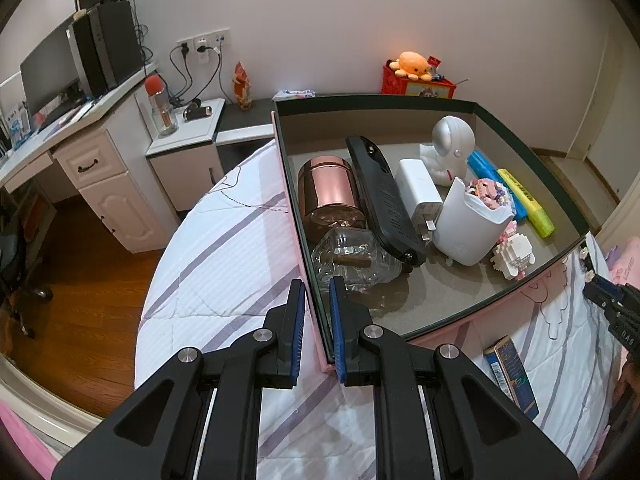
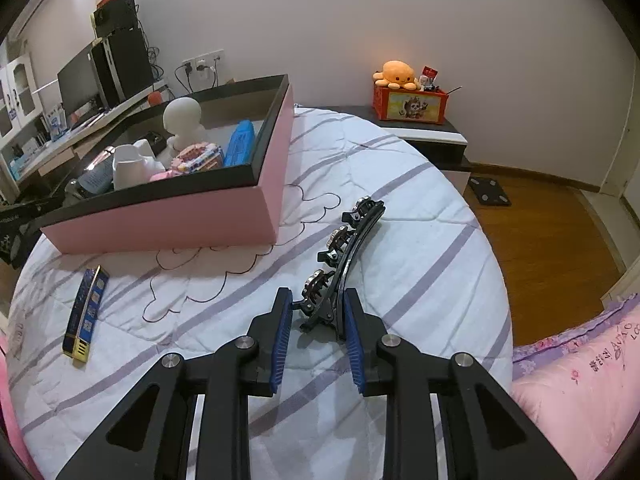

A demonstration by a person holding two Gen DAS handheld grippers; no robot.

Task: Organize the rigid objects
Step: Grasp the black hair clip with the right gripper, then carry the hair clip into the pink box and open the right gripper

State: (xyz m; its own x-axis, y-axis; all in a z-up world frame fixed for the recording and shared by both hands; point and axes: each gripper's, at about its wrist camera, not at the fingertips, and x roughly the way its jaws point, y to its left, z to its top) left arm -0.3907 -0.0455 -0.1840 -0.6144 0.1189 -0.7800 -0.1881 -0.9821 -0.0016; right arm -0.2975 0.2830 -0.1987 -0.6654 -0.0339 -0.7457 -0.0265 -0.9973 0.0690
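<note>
We see a glossy rose-gold metal canister (image 1: 328,196), a clear glass bottle (image 1: 352,256), a matt black plastic remote (image 1: 384,200) and a smooth white plastic cup (image 1: 468,224). The quilted striped cloth bedspread (image 2: 420,240) looks soft; the wooden floor (image 2: 552,240) shines.

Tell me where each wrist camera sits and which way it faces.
Left wrist: on the left gripper, looking along both fingers straddling the near wall of the pink black-rimmed box.
Right wrist: on the right gripper, facing the black jewelled hair clip on the striped quilt.
Shared: box, orange octopus plush, blue-gold slim carton.
</note>
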